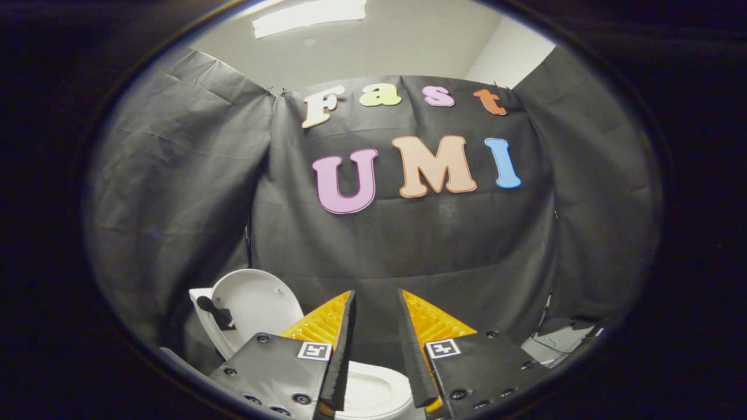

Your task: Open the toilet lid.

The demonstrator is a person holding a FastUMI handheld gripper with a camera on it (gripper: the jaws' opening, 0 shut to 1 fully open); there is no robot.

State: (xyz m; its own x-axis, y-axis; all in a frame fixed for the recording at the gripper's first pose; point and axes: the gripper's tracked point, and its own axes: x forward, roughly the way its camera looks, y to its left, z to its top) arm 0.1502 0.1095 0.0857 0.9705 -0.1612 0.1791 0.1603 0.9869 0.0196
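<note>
A white toilet stands low in the gripper view, below and behind the fingers. Its lid [254, 306] is raised upright, leaning back towards the tank [205, 318] to the left of the left finger. The white seat and bowl [373, 391] show between and under the fingers. My gripper [376, 300] is open, with a gap between its fingertips and nothing held. It is lifted above the bowl, pointing at the cloth wall, and touches neither lid nor seat. A dark knob or lever [211, 309] sits at the tank beside the lid.
Black cloth walls [408, 245] close the booth ahead and on both sides. A patch of pale floor with dark cables [557, 344] shows low to the right of the right finger. A ceiling light [309, 14] is overhead.
</note>
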